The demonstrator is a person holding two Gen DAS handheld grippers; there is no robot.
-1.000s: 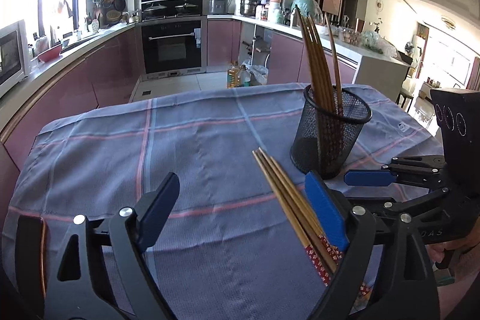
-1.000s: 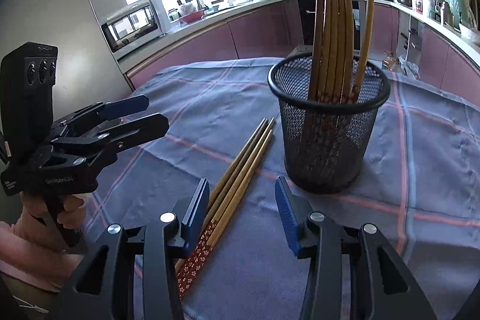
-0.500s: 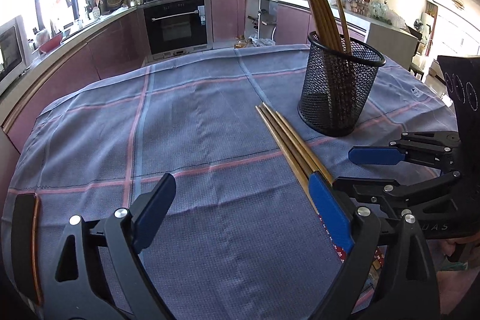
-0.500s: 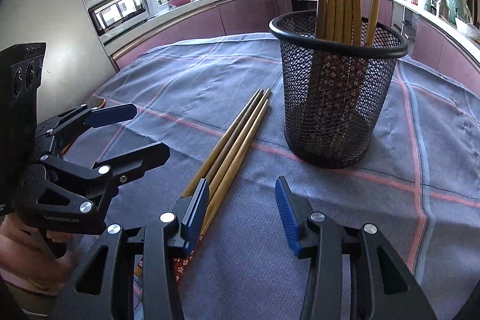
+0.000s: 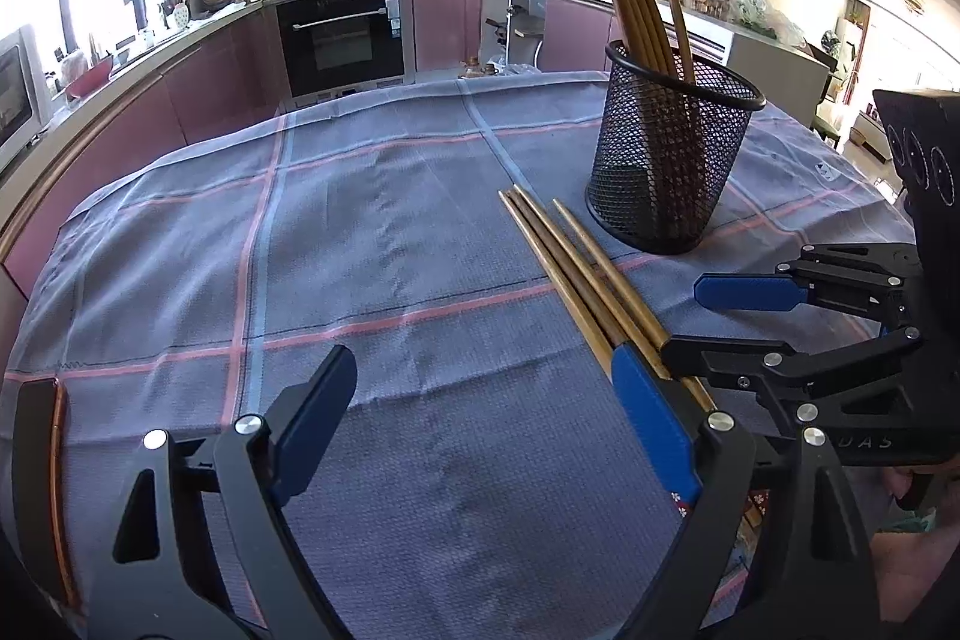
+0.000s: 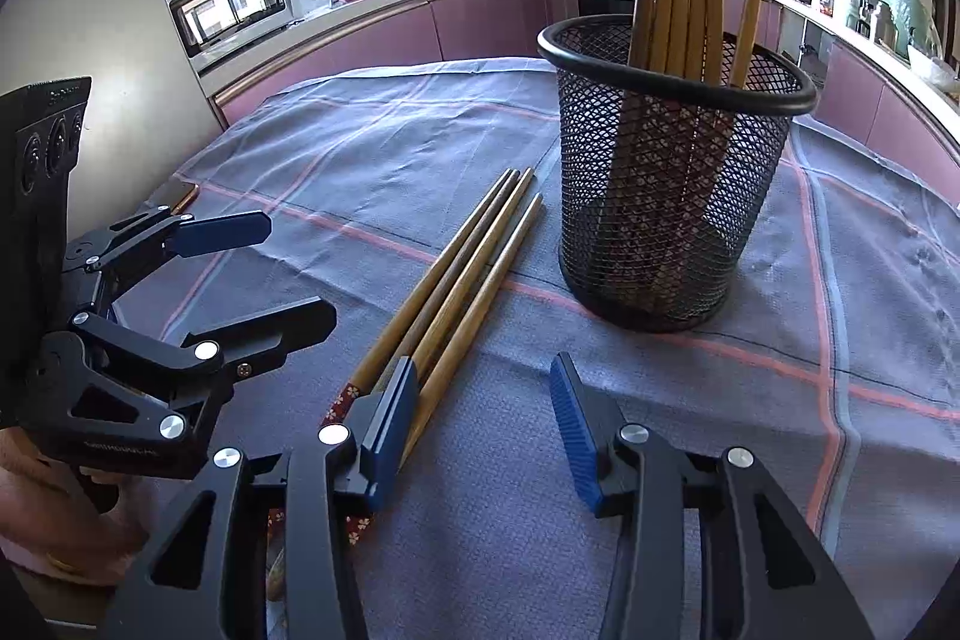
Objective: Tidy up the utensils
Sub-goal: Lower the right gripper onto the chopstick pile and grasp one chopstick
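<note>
Several wooden chopsticks (image 5: 576,268) lie side by side on the blue checked cloth (image 5: 360,232), tips toward a black mesh holder (image 5: 666,160) that stands upright with several chopsticks in it. My left gripper (image 5: 486,430) is open and empty, its right finger over the chopsticks' near ends. My right gripper (image 6: 480,430) is open and empty; the lying chopsticks (image 6: 462,280) run under its left finger, and the holder (image 6: 666,196) stands just beyond it. Each gripper shows in the other's view: the right one (image 5: 708,322) and the left one (image 6: 264,268), both open.
The cloth-covered table (image 6: 870,280) stands in a kitchen with pink cabinets, an oven (image 5: 342,34) and a microwave (image 6: 234,4) behind it. A phone-like flat object (image 5: 42,478) lies at the table's near left edge.
Both grippers have drawn back and risen slightly, so the holder and lying chopsticks now appear farther ahead and lower. One chopstick lies slightly apart from the bundle. Both stay open.
</note>
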